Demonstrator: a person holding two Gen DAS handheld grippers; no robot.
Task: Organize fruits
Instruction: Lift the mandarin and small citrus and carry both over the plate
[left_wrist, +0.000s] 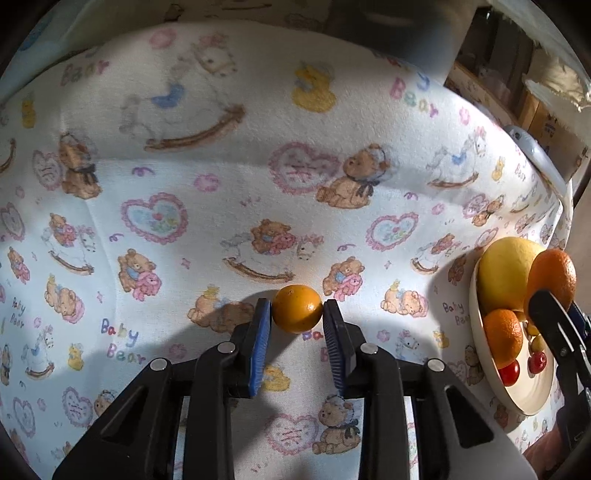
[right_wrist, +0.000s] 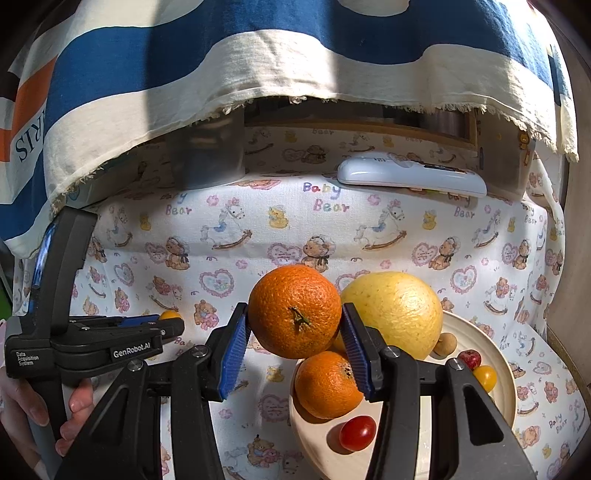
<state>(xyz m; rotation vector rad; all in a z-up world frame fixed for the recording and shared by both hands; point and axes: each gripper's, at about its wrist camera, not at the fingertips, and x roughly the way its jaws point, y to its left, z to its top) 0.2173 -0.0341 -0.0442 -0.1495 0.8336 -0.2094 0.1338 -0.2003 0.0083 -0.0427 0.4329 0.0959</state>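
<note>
Currently small orange fruit sits on the teddy-bear print cloth, pinched between the left gripper pads. Right gripper clamps a big mandarin, held above the cream plate. On the plate: second mandarin, large yellow citrus, cherry tomatoes. Cloth covers the whole surface, sunlit with hard shadows. White remote lies at the far edge. Blue-and-cream striped fabric hangs over the back; wooden frame under it.
</note>
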